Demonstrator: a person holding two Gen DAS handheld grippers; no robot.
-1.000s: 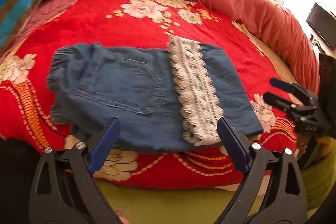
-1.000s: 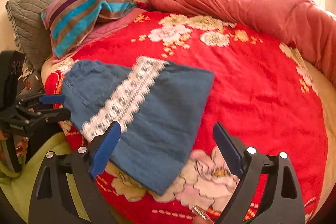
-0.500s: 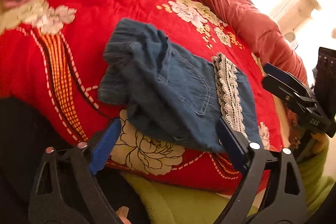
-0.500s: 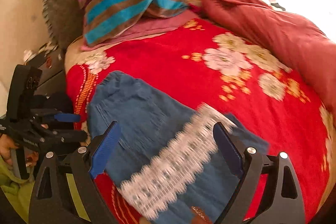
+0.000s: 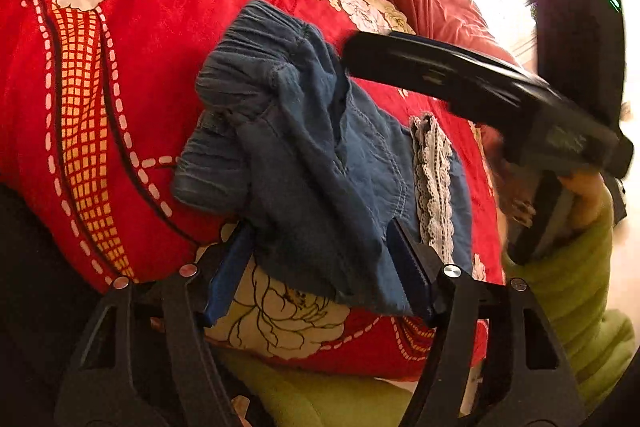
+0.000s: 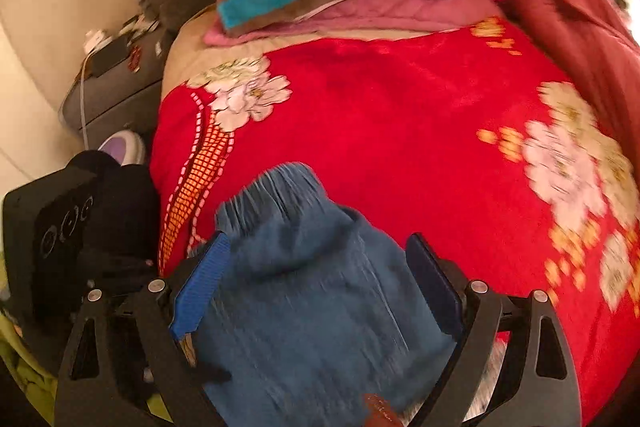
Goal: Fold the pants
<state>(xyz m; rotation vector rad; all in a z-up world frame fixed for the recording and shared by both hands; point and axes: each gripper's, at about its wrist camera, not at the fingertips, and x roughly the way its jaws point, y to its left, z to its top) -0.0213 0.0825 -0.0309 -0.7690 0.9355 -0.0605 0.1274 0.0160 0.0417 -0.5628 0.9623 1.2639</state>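
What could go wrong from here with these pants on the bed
The denim pants lie bunched at the near edge of the red blanket; a pull could drag them off. The left gripper has been closing around a thick wad, so layers may slip. The right gripper looks open above them.

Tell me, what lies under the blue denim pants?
The pants lie on a red flowered blanket, near its edge. The part of the blanket directly beneath them is covered and cannot be seen.

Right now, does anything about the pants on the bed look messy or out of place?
Yes. The blue pants are bunched near the edge of the red blanket: the elastic waistband is crumpled and humped up, not lying flat, and the lace trim runs crooked.
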